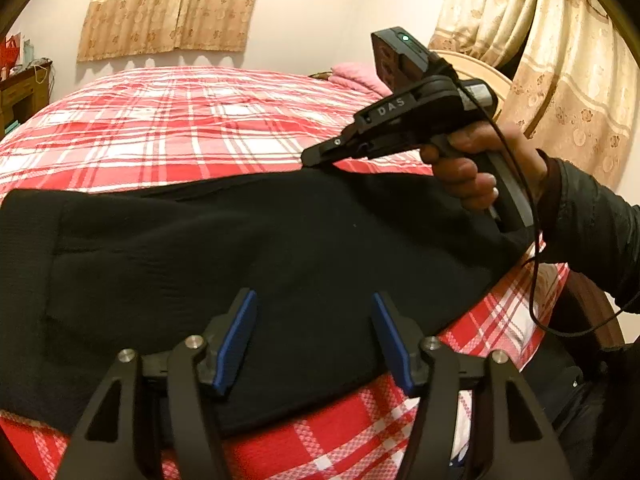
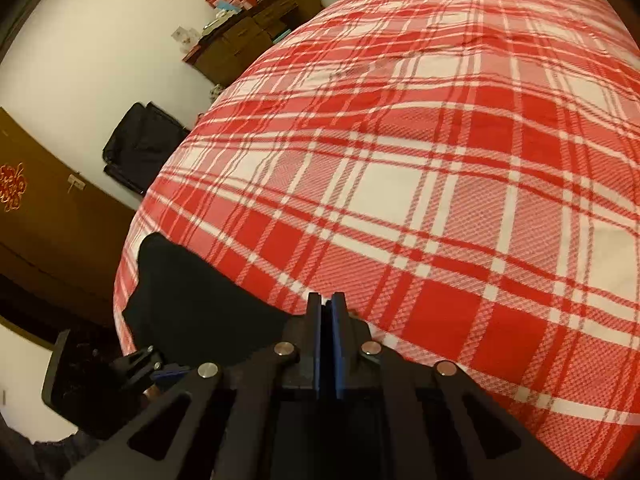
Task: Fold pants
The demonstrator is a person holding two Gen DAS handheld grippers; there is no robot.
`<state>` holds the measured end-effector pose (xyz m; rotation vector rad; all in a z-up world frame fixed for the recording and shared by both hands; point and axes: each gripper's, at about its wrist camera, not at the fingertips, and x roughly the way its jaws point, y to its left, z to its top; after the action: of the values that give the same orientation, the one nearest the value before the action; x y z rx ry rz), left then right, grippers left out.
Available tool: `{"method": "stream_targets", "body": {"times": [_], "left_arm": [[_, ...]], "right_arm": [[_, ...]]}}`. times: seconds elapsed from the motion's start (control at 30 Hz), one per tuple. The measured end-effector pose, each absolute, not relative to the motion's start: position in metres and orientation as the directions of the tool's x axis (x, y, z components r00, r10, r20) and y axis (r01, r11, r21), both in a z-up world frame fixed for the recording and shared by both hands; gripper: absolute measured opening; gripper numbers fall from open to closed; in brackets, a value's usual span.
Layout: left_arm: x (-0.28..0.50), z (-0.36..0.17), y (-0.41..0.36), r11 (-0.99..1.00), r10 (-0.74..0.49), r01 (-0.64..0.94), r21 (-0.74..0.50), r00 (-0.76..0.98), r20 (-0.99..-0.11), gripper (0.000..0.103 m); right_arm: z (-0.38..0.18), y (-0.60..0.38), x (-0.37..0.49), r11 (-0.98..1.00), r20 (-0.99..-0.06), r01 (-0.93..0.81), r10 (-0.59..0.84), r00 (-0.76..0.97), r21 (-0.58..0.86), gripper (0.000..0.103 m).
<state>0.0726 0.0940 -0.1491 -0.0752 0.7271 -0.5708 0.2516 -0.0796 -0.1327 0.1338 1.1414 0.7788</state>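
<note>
Black pants (image 1: 240,240) on plaid bed (image 1: 180,120) — left gripper (image 1: 314,336) spread, empty, right gripper (image 2: 328,300) pinching their edge.

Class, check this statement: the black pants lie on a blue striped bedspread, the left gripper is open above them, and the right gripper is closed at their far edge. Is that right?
One detail is wrong: the bedspread is red and white plaid, as both wrist views show. The rest stands: black pants, left gripper open above them, right gripper closed at their far edge.
</note>
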Motion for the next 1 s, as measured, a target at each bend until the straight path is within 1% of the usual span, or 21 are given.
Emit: {"method": "stream_targets", "body": {"times": [0.17,0.3,0.37,0.4,0.47,0.57,0.6,0.63,0.67,0.7,0.73,0.83,0.97,1.0], "left_arm": [[0.072,-0.147,0.094,0.846,-0.52,0.464,-0.264,0.606,-0.602,0.062],[0.07,-0.141,0.092,0.859,-0.498,0.445,-0.251,0.616,-0.611,0.063],[0.069,-0.138,0.09,0.863,-0.491,0.44,-0.247,0.618,-0.615,0.063],[0.068,-0.136,0.087,0.864,-0.49,0.441,-0.244,0.62,-0.612,0.063],[0.066,-0.131,0.082,0.86,-0.493,0.451,-0.237,0.621,-0.609,0.063],[0.061,-0.122,0.066,0.844,-0.512,0.49,-0.218,0.616,-0.599,0.063],[0.06,-0.119,0.059,0.836,-0.522,0.507,-0.212,0.611,-0.595,0.063],[0.058,-0.116,0.05,0.824,-0.533,0.528,-0.204,0.603,-0.593,0.063],[0.058,-0.114,0.041,0.814,-0.542,0.546,-0.197,0.593,-0.595,0.063],[0.058,-0.114,0.036,0.806,-0.55,0.56,-0.193,0.584,-0.597,0.063],[0.059,-0.113,0.026,0.789,-0.563,0.585,-0.188,0.567,-0.601,0.063],[0.06,-0.114,0.002,0.754,-0.585,0.634,-0.172,0.528,-0.615,0.063],[0.064,-0.116,-0.027,0.699,-0.621,0.696,-0.167,0.474,-0.624,0.063],[0.065,-0.116,-0.034,0.689,-0.628,0.705,-0.169,0.463,-0.625,0.063]], "right_arm": [[-0.144,-0.077,0.253,0.751,-0.788,-0.487,0.587,0.184,0.446,0.004],[-0.132,-0.083,0.246,0.754,-0.782,-0.49,0.588,0.208,0.437,0.006],[-0.121,-0.089,0.236,0.776,-0.796,-0.511,0.548,0.255,0.37,0.006],[-0.112,-0.094,0.227,0.794,-0.81,-0.529,0.504,0.3,0.299,0.006],[-0.101,-0.109,0.213,0.802,-0.81,-0.542,0.48,0.337,0.25,0.007],[-0.089,-0.143,0.196,0.816,-0.806,-0.534,0.462,0.371,0.222,0.008],[-0.085,-0.159,0.189,0.826,-0.804,-0.522,0.453,0.386,0.215,0.01],[-0.081,-0.174,0.183,0.834,-0.799,-0.508,0.45,0.399,0.215,0.015],[-0.077,-0.191,0.177,0.844,-0.794,-0.49,0.444,0.415,0.216,0.037],[-0.072,-0.212,0.169,0.858,-0.79,-0.466,0.434,0.432,0.217,0.054],[-0.068,-0.232,0.162,0.87,-0.784,-0.44,0.428,0.45,0.222,0.055],[-0.052,-0.301,0.135,0.91,-0.76,-0.339,0.391,0.519,0.237,0.055],[-0.033,-0.403,0.094,0.943,-0.747,-0.12,0.321,0.582,0.311,0.055],[-0.028,-0.428,0.079,0.949,-0.744,-0.058,0.279,0.607,0.308,0.055]]}}
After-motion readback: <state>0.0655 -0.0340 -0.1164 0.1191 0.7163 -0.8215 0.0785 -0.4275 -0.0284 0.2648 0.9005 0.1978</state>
